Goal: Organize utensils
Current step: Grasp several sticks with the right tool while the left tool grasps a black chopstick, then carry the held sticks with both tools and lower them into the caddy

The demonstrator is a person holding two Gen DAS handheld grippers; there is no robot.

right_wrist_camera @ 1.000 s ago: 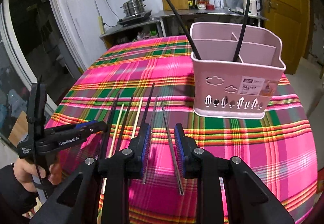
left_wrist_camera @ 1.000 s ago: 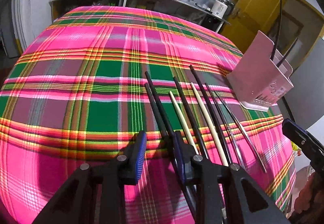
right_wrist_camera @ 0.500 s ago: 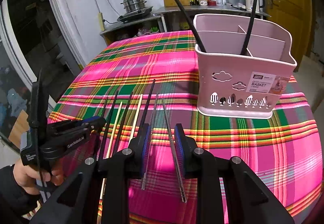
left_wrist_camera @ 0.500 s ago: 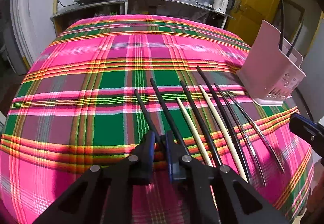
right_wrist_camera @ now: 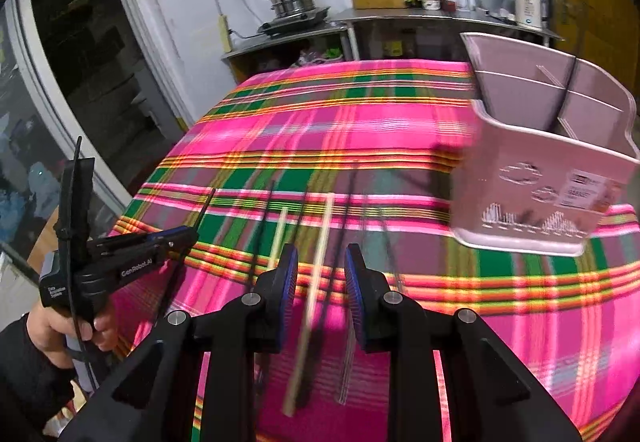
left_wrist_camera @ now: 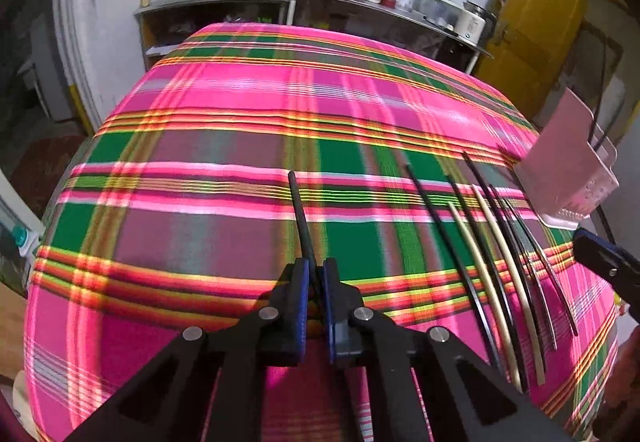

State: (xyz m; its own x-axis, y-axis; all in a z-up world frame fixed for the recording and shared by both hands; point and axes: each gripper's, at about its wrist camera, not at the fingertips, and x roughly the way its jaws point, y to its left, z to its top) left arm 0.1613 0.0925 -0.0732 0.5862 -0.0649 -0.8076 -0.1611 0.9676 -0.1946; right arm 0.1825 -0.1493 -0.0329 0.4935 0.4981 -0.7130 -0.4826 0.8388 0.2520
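Now I hold my left gripper point(left_wrist_camera: 315, 274) pinched on one black chopstick point(left_wrist_camera: 300, 214), which juts straight ahead from the tips. I should carry it level toward the pink basket point(right_wrist_camera: 536, 178) at the table's right edge. My right gripper point(right_wrist_camera: 320, 278) hangs spread over the remaining chopsticks point(left_wrist_camera: 496, 254).

- Right gripper point(right_wrist_camera: 321, 274) at bottom centre, jaws apart over blurred chopsticks point(right_wrist_camera: 316, 270) lying in a row on the plaid tablecloth point(right_wrist_camera: 320, 122).
- Pink basket point(right_wrist_camera: 548, 178) at right, divided into compartments, one thin dark stick standing in it.
- Left gripper point(right_wrist_camera: 188, 234) at lower left, hand-held, a black chopstick point(right_wrist_camera: 200, 210) poking from its tip.
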